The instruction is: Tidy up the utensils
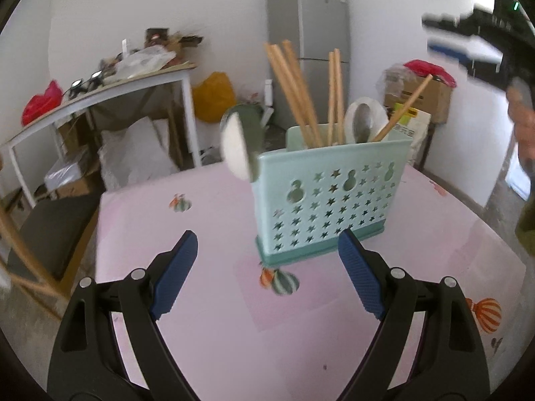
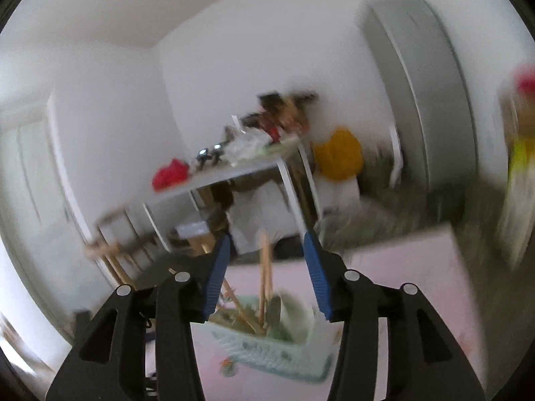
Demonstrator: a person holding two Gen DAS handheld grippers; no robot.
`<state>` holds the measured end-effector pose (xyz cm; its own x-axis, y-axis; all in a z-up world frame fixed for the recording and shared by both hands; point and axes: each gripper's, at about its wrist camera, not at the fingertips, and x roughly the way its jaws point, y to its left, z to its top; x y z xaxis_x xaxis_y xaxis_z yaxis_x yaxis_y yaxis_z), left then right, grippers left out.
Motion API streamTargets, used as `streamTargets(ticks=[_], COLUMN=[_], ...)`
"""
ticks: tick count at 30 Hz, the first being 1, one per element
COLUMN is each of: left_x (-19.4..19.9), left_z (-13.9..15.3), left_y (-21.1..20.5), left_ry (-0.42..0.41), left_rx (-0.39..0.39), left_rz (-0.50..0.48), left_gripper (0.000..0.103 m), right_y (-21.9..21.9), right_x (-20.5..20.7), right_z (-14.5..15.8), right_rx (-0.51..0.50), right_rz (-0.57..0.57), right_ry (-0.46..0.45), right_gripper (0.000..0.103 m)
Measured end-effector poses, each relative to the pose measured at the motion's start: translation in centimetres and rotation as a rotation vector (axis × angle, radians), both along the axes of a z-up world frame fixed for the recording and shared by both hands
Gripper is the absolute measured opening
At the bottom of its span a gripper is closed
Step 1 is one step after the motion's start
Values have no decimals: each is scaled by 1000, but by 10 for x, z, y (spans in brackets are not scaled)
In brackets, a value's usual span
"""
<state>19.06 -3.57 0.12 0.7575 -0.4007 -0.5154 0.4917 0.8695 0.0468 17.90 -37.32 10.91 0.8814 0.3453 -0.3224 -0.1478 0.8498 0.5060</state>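
Note:
A mint-green utensil holder [image 1: 329, 197] with star cut-outs stands on the pink table [image 1: 217, 300]. It holds several wooden chopsticks [image 1: 294, 93] and a white spoon [image 1: 362, 120]. A green-and-white spoon [image 1: 239, 142] sticks out at its left end. My left gripper [image 1: 267, 250] is open and empty, just in front of the holder. My right gripper [image 2: 265, 260] is open and empty, high above the holder [image 2: 271, 344], and shows blurred at the top right of the left wrist view [image 1: 468, 43].
A grey fridge [image 1: 309, 33] stands behind the table. A cluttered white side table [image 1: 100, 97] and a chair [image 1: 43, 234] are to the left. Cardboard boxes [image 1: 421, 97] stand at the back right. A yellow bag [image 1: 214, 97] lies on the floor.

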Motion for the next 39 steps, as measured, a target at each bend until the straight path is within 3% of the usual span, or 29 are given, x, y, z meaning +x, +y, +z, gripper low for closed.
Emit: streamTargets(ticks=[2,5,9,15,18,29,39], left_x=[7,17,32,45,49,39,1], left_z=[-4,-12,-20,-25,-24,-10,2], left_y=[-8,-20,-31,-41,-40,-34,-11], left_ry=[-13,-14,-3,13,18,113,215], left_rx=[-1,7,7,-25,-40,-76,-65], left_rz=[-37,-70,-75,-64,-10,90,202], left_gripper=[82,82,77,69,59,58,58], right_y=[-19,-28,-17,-2,-3,3,27], right_x=[12,26,48,63,63,66,45], right_z=[-38,-83,-118,-137,-137,-130,-130], right_rx=[156,363,457,482,488,482,509], right_rz=[14,85,149,189,193,183,212], right_ry=[120,224,320,379,394,485,576], right_gripper=[46,46,46,46,45,44,44])
